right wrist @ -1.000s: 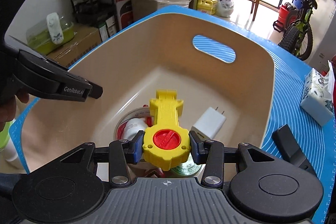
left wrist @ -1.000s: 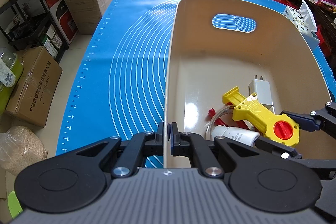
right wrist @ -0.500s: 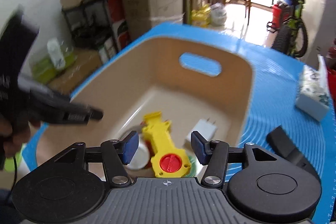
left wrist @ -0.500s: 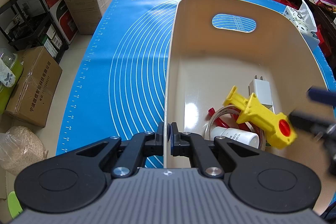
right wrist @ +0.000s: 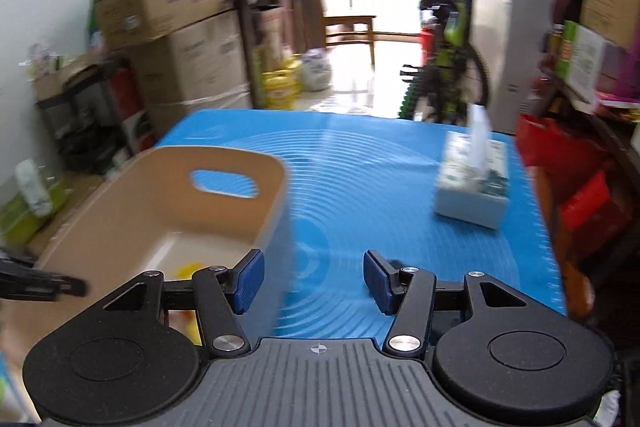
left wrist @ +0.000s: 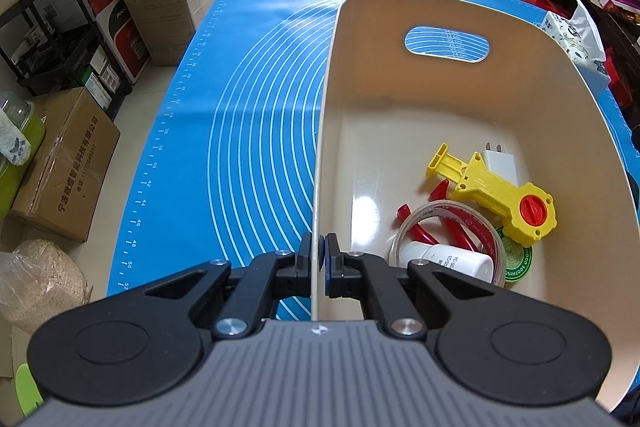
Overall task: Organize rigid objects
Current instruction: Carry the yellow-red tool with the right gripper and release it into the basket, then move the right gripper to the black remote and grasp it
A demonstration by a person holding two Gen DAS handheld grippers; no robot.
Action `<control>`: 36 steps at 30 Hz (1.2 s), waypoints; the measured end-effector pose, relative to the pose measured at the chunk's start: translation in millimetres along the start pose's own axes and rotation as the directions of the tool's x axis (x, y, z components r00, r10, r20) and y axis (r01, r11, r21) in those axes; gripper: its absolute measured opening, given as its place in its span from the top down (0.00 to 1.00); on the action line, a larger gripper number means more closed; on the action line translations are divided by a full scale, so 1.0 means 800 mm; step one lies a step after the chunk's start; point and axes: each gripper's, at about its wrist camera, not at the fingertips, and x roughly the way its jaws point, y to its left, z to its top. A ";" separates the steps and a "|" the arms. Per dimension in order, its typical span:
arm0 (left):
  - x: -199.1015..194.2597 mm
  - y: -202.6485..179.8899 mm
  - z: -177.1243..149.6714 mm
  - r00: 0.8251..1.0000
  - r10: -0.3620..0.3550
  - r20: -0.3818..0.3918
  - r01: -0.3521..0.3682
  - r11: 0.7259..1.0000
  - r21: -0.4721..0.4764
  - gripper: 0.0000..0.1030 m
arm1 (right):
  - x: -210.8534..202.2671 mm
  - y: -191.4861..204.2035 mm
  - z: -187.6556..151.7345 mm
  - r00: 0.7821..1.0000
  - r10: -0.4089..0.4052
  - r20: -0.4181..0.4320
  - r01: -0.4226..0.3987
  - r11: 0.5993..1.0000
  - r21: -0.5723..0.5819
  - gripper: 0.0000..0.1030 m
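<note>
A beige bin (left wrist: 560,99) stands on the blue mat (left wrist: 248,115). My left gripper (left wrist: 319,259) is shut on the bin's left wall near the front. In the bin lie a yellow toy tool with a red knob (left wrist: 496,187), a white charger (left wrist: 500,161), a clear tape roll (left wrist: 448,223), a white bottle (left wrist: 452,261), red pieces (left wrist: 422,233) and a green round label (left wrist: 516,259). My right gripper (right wrist: 314,281) is open and empty above the mat, just right of the bin (right wrist: 132,211). A dark object (right wrist: 396,263) sits behind its right finger, mostly hidden.
A tissue box (right wrist: 474,183) stands on the mat at the right; it also shows in the left wrist view (left wrist: 572,35). Cardboard boxes (left wrist: 64,167), a black rack (left wrist: 52,39) and a bicycle (right wrist: 444,63) surround the table. The right wrist view is motion-blurred.
My right gripper opened and let the yellow tool drop into the bin, then pulled back up and to the right, out of the bin. The left gripper has kept its hold.
</note>
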 end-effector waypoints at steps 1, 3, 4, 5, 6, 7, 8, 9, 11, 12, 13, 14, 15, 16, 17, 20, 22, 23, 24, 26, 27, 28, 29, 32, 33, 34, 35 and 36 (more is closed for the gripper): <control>0.000 0.000 0.000 1.000 0.000 0.000 0.000 1.000 -0.001 0.94 | 0.004 -0.010 -0.003 1.000 -0.017 -0.001 0.017 1.000 0.005 0.37; 0.000 -0.001 0.000 1.000 0.000 -0.001 0.000 1.000 0.000 0.94 | 0.014 -0.028 -0.010 0.999 -0.050 -0.012 0.050 0.999 0.021 0.38; 0.000 -0.001 0.000 1.000 0.001 0.000 -0.001 1.000 0.000 0.94 | 0.020 -0.039 -0.014 0.997 -0.070 -0.024 0.070 0.997 0.031 0.37; 0.000 -0.001 0.000 1.000 0.002 0.000 -0.002 1.000 0.002 0.94 | 0.026 -0.050 -0.019 0.996 -0.087 -0.033 0.088 0.995 0.037 0.37; 0.000 -0.001 0.000 1.000 0.002 0.000 -0.002 1.000 0.002 0.94 | 0.032 -0.060 -0.023 0.994 -0.103 -0.041 0.104 0.994 0.035 0.37; 0.000 -0.001 0.000 1.000 0.001 0.000 -0.001 1.000 0.001 0.94 | 0.037 -0.067 -0.028 0.992 -0.117 -0.052 0.119 0.992 0.034 0.37; 0.000 -0.001 0.000 1.000 0.002 0.000 -0.002 1.000 0.001 0.94 | 0.043 -0.073 -0.032 0.990 -0.128 -0.063 0.131 0.991 0.038 0.37; 0.000 -0.001 0.000 1.000 0.003 0.000 -0.003 1.000 0.002 0.94 | 0.047 -0.081 -0.035 0.989 -0.132 -0.070 0.135 0.990 0.042 0.37; -0.001 -0.002 -0.001 1.000 0.006 0.000 -0.006 1.000 0.005 0.94 | 0.056 -0.094 -0.041 0.987 -0.138 -0.080 0.142 0.989 0.045 0.37; -0.001 -0.001 -0.001 1.000 0.006 0.000 -0.006 1.000 0.005 0.94 | 0.060 -0.099 -0.043 0.987 -0.135 -0.083 0.139 0.989 0.044 0.37; -0.001 -0.001 -0.001 1.000 0.006 0.000 -0.006 1.000 0.004 0.94 | 0.065 -0.105 -0.046 0.988 -0.129 -0.086 0.133 0.990 0.042 0.37; -0.001 -0.001 -0.001 1.000 0.006 0.000 -0.006 1.000 0.005 0.94 | 0.069 -0.109 -0.048 0.989 -0.120 -0.090 0.124 0.992 0.039 0.37; -0.001 -0.001 -0.001 1.000 0.007 0.000 -0.007 1.000 0.005 0.94 | 0.073 -0.112 -0.051 0.989 -0.110 -0.097 0.114 0.993 0.034 0.37; -0.001 -0.001 -0.001 1.000 0.007 0.000 -0.007 1.000 0.006 0.94 | 0.077 -0.114 -0.054 0.989 -0.103 -0.102 0.106 0.994 0.021 0.37; 0.000 -0.002 -0.002 1.000 0.008 0.000 -0.008 1.000 0.007 0.94 | 0.081 -0.115 -0.056 0.989 -0.099 -0.106 0.100 0.995 0.001 0.37; 0.000 -0.002 -0.001 1.000 0.011 -0.002 -0.011 1.000 0.010 0.93 | 0.091 -0.117 -0.061 0.989 -0.085 -0.118 0.079 0.995 -0.059 0.37; 0.001 -0.002 0.000 1.000 0.011 -0.006 -0.011 1.000 0.008 0.93 | 0.097 -0.122 -0.063 0.990 -0.068 -0.127 0.058 0.995 -0.080 0.37; 0.001 -0.003 0.000 1.000 0.013 -0.006 -0.013 1.000 0.008 0.93 | 0.100 -0.124 -0.063 0.990 -0.054 -0.133 0.042 0.995 -0.087 0.36; 0.001 -0.004 0.000 1.000 0.017 -0.006 -0.017 1.000 0.011 0.93 | 0.102 -0.125 -0.062 0.990 -0.039 -0.139 0.026 0.995 -0.096 0.36; 0.001 -0.005 0.000 1.000 0.022 -0.007 -0.022 1.000 0.015 0.93 | 0.107 -0.125 -0.060 0.988 -0.017 -0.156 -0.004 0.991 -0.130 0.36; 0.001 -0.005 0.000 1.000 0.023 -0.007 -0.023 1.000 0.015 0.93 | 0.110 -0.124 -0.059 0.986 -0.007 -0.164 -0.018 0.988 -0.151 0.36; 0.001 -0.005 0.000 1.000 0.023 -0.008 -0.023 1.000 0.015 0.93 | 0.114 -0.122 -0.059 0.984 -0.001 -0.177 -0.031 0.983 -0.179 0.35; 0.001 -0.005 0.000 1.000 0.024 -0.008 -0.024 1.000 0.014 0.93 | 0.117 -0.120 -0.059 0.982 -0.001 -0.187 -0.039 0.978 -0.207 0.34; 0.001 -0.006 0.001 1.000 0.025 -0.009 -0.025 1.000 0.013 0.93 | 0.122 -0.117 -0.064 0.979 0.006 -0.203 -0.062 0.961 -0.271 0.31; 0.001 -0.006 0.001 1.000 0.026 -0.010 -0.026 1.000 0.013 0.93 | 0.122 -0.118 -0.064 0.979 0.015 -0.202 -0.071 0.959 -0.274 0.31; 0.001 -0.006 0.001 1.000 0.028 -0.011 -0.028 1.000 0.013 0.93 | 0.122 -0.121 -0.064 0.978 0.026 -0.206 -0.083 0.959 -0.271 0.32; 0.001 -0.006 0.001 0.999 0.030 -0.011 -0.030 0.999 0.013 0.93 | 0.123 -0.124 -0.064 0.978 0.038 -0.207 -0.094 0.959 -0.268 0.32; 0.001 -0.007 0.001 0.999 0.032 -0.011 -0.032 0.999 0.013 0.92 | 0.123 -0.126 -0.064 0.977 0.051 -0.209 -0.107 0.958 -0.265 0.32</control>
